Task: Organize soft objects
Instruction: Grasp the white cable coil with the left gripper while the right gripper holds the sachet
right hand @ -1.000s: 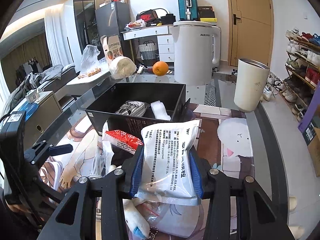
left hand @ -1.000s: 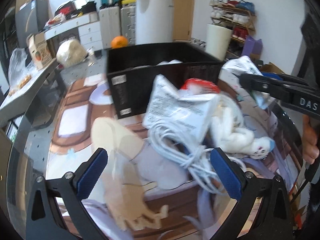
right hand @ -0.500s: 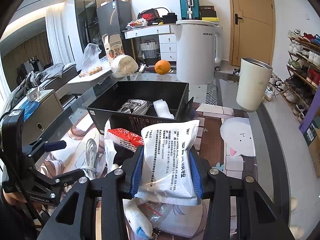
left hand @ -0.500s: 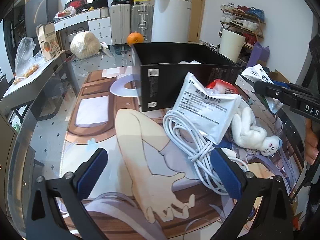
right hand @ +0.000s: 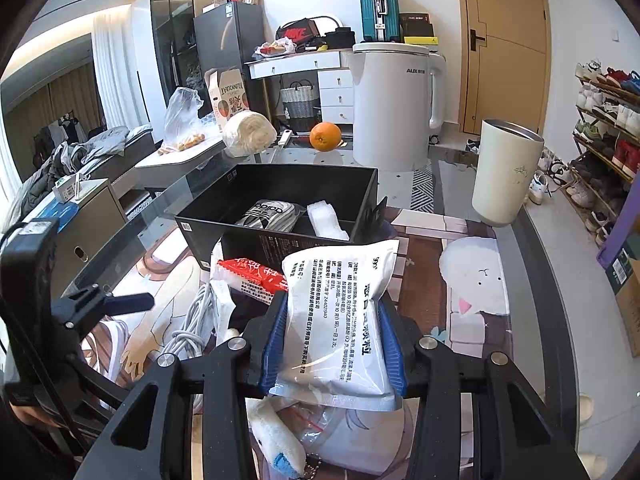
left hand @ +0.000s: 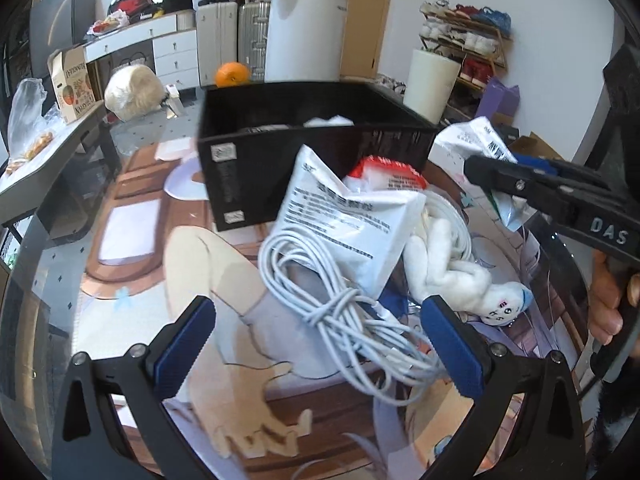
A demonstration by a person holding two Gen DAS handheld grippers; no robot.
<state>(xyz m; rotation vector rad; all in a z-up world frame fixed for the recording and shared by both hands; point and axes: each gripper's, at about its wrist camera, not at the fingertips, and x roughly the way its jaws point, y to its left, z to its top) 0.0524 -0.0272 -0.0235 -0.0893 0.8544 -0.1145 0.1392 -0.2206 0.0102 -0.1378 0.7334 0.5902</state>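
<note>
The left claw hangs spread wide over the white cable on the desk; rightward, the right claw pinches the white pouch, long axis pointing ahead toward the black box.

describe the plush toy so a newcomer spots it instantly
Start at the black box on the table. In front of it is a pile; the plush toy lies at its right, beside the coiled white cable. Only it is fuzzy, with a blue-tipped face.
</note>
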